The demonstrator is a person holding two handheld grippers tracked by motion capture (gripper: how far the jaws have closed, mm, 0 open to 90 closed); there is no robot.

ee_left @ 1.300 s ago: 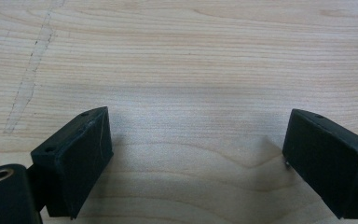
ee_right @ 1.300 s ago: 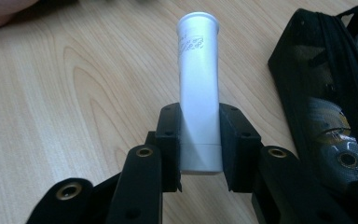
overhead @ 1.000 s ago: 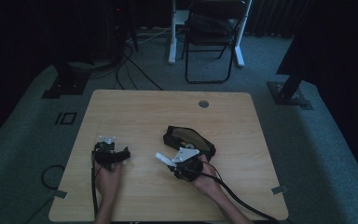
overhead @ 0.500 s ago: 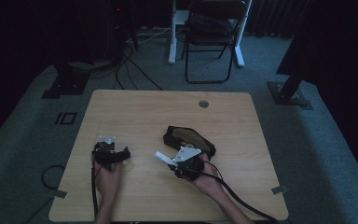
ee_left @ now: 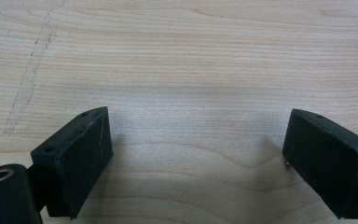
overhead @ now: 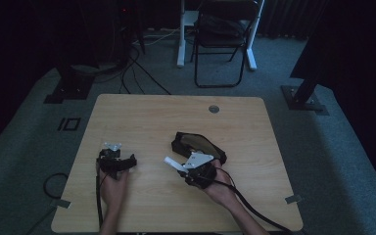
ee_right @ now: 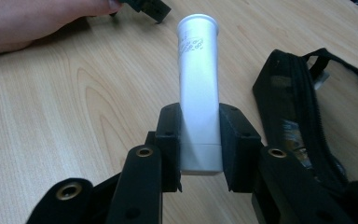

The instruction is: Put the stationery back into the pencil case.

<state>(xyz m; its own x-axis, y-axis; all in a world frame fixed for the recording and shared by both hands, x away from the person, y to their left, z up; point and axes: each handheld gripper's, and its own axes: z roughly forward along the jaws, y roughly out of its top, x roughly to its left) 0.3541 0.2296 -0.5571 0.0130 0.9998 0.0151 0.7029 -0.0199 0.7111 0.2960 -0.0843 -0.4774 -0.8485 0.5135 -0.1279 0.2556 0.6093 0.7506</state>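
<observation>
A white squeeze tube (ee_right: 196, 84) sticks out between the jaws of my right gripper (ee_right: 199, 145), which is shut on the tube's cap end. From the high view the white tube (overhead: 174, 164) points left from the right gripper (overhead: 192, 170), just in front of a black zip pouch (overhead: 198, 146) that lies open on the wooden table (overhead: 142, 117). The pouch's zipped edge (ee_right: 303, 116) runs along the right of the right gripper view. My left gripper (overhead: 113, 157) rests low over bare wood, its jaws (ee_left: 198, 158) wide open with nothing between them.
The left hand (ee_right: 37, 21) and part of the left gripper sit at the far top left of the right gripper view. A round cable hole (overhead: 214, 108) is near the table's far edge. A folding chair (overhead: 223, 44) and stand bases lie on the floor beyond.
</observation>
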